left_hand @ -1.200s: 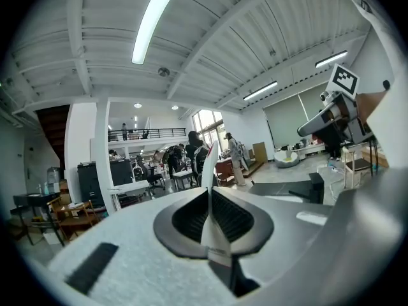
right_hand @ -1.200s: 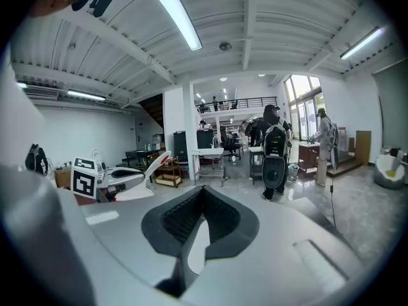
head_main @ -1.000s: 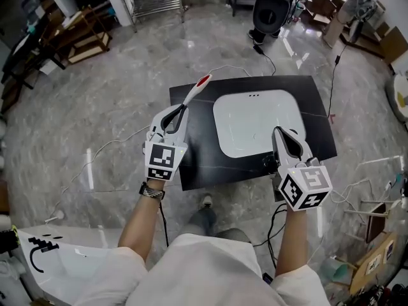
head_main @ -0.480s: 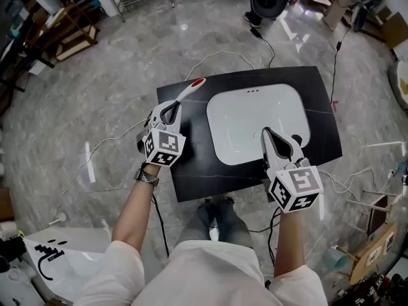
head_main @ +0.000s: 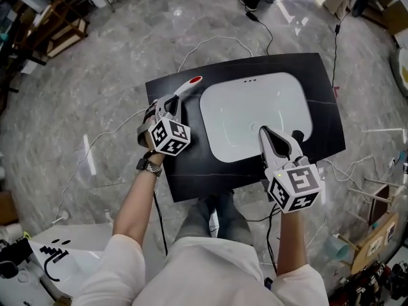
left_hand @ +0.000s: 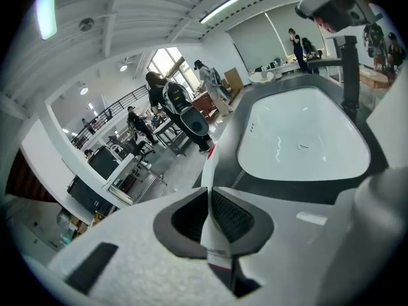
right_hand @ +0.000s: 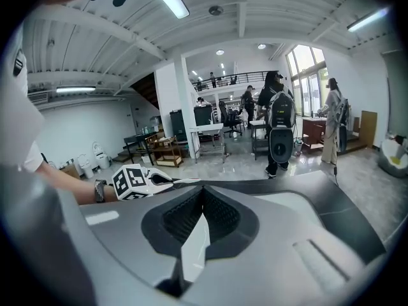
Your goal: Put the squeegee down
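Note:
The squeegee [head_main: 187, 87] is a slim white handle with a red tip. My left gripper [head_main: 173, 102] is shut on its near end, and the red tip points out over the far left corner of the black countertop [head_main: 191, 171]. In the left gripper view the white handle [left_hand: 208, 171] runs out from between the shut jaws of the left gripper [left_hand: 209, 195] alongside the white sink basin [left_hand: 306, 139]. My right gripper [head_main: 264, 131] hangs over the basin's near right rim; in its own view this right gripper [right_hand: 203, 196] has its jaws together with nothing in them.
The white basin [head_main: 255, 116] fills most of the countertop, with a dark faucet [left_hand: 347, 69] on its right side. White cables [head_main: 210, 43] trail across the marble floor. A white bag [head_main: 70, 260] lies at the lower left. People stand in the background of both gripper views.
My left gripper and the squeegee have swung lower and further over the countertop's left strip. The right gripper has drifted slightly toward the basin. The whole view has shifted.

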A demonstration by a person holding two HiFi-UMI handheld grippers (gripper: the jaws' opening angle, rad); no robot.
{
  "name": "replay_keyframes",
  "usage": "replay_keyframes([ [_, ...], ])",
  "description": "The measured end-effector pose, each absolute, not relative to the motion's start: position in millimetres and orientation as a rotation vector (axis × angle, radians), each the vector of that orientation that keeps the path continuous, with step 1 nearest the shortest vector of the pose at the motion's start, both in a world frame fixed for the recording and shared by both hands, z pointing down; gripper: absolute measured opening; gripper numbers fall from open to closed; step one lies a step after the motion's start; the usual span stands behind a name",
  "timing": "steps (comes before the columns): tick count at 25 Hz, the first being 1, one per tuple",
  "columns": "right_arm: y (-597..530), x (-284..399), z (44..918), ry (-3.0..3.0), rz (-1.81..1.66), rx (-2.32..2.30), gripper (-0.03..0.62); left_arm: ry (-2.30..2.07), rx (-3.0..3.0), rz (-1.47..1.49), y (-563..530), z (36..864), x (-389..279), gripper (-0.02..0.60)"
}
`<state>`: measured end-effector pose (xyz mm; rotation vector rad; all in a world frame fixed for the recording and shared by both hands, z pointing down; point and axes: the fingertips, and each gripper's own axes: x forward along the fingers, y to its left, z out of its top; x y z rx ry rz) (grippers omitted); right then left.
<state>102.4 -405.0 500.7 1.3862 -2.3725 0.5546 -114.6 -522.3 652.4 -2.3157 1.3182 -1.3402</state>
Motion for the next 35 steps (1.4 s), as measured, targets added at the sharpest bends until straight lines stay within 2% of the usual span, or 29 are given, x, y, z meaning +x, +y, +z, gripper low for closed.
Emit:
replay_keyframes([
  [18, -410.1, 104.9, 506.4, -2.353, 0.592, 1.398, 0.006, 1.260, -2.353, -1.490, -531.7, 692.3, -104.9, 0.033],
  [22, -410.7, 110.6, 504.7, -2.358, 0.592, 1.404, 0.006, 1.256, -2.421, -1.475, -527.7, 693.5, -97.8, 0.094],
  [29, -408.5, 117.7, 489.6, -2.386, 0.556, 1.400, 0.006, 1.380, -2.578, -1.309, -519.0, 658.0, -90.3, 0.101],
  [32, -405.4, 118.8, 473.2, -2.406, 0.527, 1.404, 0.006, 1.443, -2.662, -1.160, -506.4, 624.7, -86.0, 0.056],
  [35, -403.5, 116.4, 451.9, -2.438, 0.478, 1.407, 0.006, 1.476, -2.709, -0.987, -489.7, 582.3, -80.6, 0.043],
])
